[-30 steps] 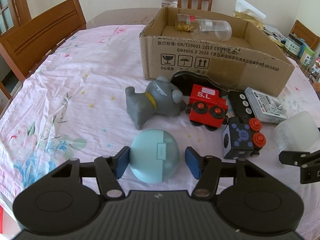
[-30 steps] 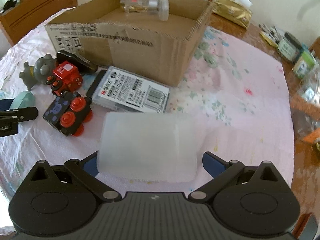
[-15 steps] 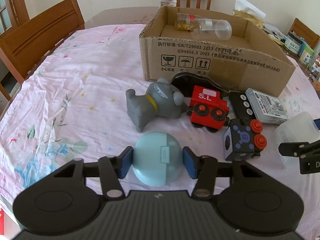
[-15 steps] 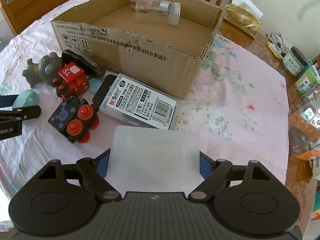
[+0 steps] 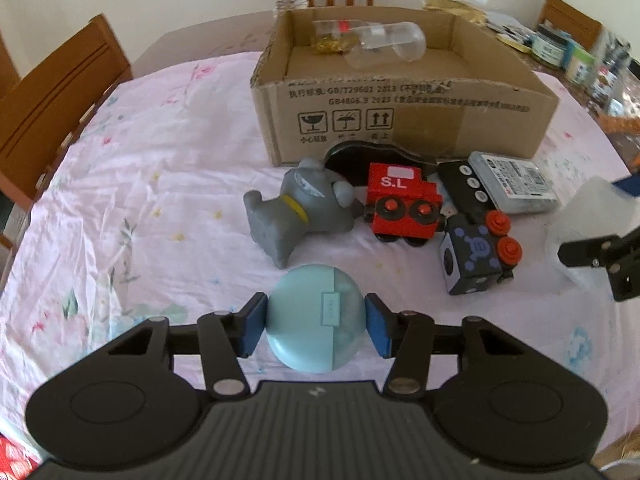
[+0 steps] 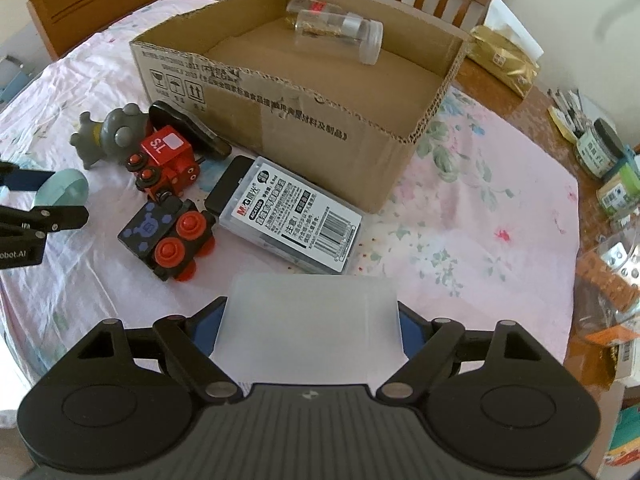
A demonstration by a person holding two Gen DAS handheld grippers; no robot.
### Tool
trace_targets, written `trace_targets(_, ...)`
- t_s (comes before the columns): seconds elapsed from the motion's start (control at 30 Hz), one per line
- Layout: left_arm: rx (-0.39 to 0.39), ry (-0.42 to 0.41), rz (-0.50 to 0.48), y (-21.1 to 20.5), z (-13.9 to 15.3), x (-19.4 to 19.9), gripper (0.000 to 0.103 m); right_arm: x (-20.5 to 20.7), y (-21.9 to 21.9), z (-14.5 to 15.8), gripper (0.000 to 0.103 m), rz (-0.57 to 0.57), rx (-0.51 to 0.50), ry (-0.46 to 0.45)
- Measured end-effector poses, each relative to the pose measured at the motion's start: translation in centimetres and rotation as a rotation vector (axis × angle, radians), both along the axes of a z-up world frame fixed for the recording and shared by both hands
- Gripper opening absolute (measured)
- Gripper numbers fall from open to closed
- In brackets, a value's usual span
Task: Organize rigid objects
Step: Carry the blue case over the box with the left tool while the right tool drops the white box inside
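The left gripper (image 5: 316, 322) sits at the bottom centre of its view, its blue pads pressed against both sides of a pale blue round plastic case (image 5: 316, 316). The right gripper (image 6: 310, 330), low in its own view, pinches a frosted translucent plastic box (image 6: 312, 328) between its blue pads. Both views show a surface covered by a pink floral cloth (image 5: 140, 200). In the upper centre stands an open brown cardboard box (image 6: 280, 116) with clear plastic jars (image 6: 340, 28) lying inside. Just in front of it, in the middle of the left view, lie a grey rubber elephant toy (image 5: 296, 212), a red wooden toy train engine (image 5: 404, 208), a black toy block with red wheels (image 5: 476, 256) and a clear flat labelled case (image 6: 296, 224).
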State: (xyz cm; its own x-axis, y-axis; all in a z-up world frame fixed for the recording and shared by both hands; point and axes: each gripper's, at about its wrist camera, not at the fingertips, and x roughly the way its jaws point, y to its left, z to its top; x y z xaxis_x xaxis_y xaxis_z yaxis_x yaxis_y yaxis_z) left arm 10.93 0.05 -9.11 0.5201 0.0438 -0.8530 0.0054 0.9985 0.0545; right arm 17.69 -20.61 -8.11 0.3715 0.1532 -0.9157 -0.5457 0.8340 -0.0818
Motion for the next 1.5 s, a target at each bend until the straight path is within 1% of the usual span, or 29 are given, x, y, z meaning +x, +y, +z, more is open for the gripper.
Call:
trace_targets(0.13, -0.016, 0.009, -0.041, 0.3, 1.2, 0.2, 0.052, 0.0, -0.2, 1.1, 0.087, 0.021, 0.010, -0.002)
trace_targets(0.23, -0.025, 0.008, -0.093, 0.5, 2.6, 0.1, 0.052, 0.2, -0.3, 2.7, 0.087, 0.050, 0.042, -0.003)
trace_targets(0.4, -0.058, 0.005, -0.167, 0.7, 5.2, 0.5, 0.052, 1.4, -0.4, 5.9, 0.087, 0.083, 0.095, -0.039)
trace_targets(0.53, -0.047, -0.027, -0.212, 0.6, 7.3, 1.2, 0.052, 3.3, -0.1, 8.3, 0.087, 0.090, 0.146, -0.088)
trace_targets(0.7, -0.037, -0.081, -0.229, 1.0, 9.2, 2.8, 0.052, 6.2, 0.8, 10.0, 0.087, 0.092, 0.178, -0.154)
trace_targets(0.87, -0.029, -0.113, -0.225, 1.7, 10.4, 5.0, 0.052, 9.4, 2.2, 9.6, 0.087, 0.081, 0.198, -0.159)
trace_targets(1.03, -0.013, -0.133, -0.228, 2.0, 10.8, 7.0, 0.052, 11.5, 3.2, 8.6, 0.088, 0.047, 0.217, -0.156)
trace_targets(1.07, -0.011, -0.135, -0.229, 2.1, 10.9, 7.4, 0.052, 11.8, 3.2, 8.3, 0.093, 0.033, 0.219, -0.168)
trace_targets(1.1, -0.008, -0.137, -0.231, 2.1, 10.9, 7.8, 0.052, 12.1, 3.3, 7.9, 0.103, 0.017, 0.209, -0.172)
trace_targets(1.13, -0.007, -0.140, -0.234, 2.1, 10.9, 8.1, 0.052, 12.3, 3.2, 7.5, 0.103, 0.003, 0.205, -0.159)
trace_targets(1.27, -0.006, -0.148, -0.246, 2.2, 10.9, 9.3, 0.052, 11.7, 2.1, 7.0, 0.103, -0.030, 0.235, -0.120)
trace_targets(1.4, -0.008, -0.152, -0.261, 2.2, 10.7, 10.7, 0.052, 10.6, 1.1, 7.3, 0.103, -0.077, 0.243, -0.118)
trace_targets(1.5, -0.014, -0.151, -0.270, 2.2, 10.5, 11.8, 0.052, 9.5, 0.3, 7.8, 0.103, -0.129, 0.253, -0.135)
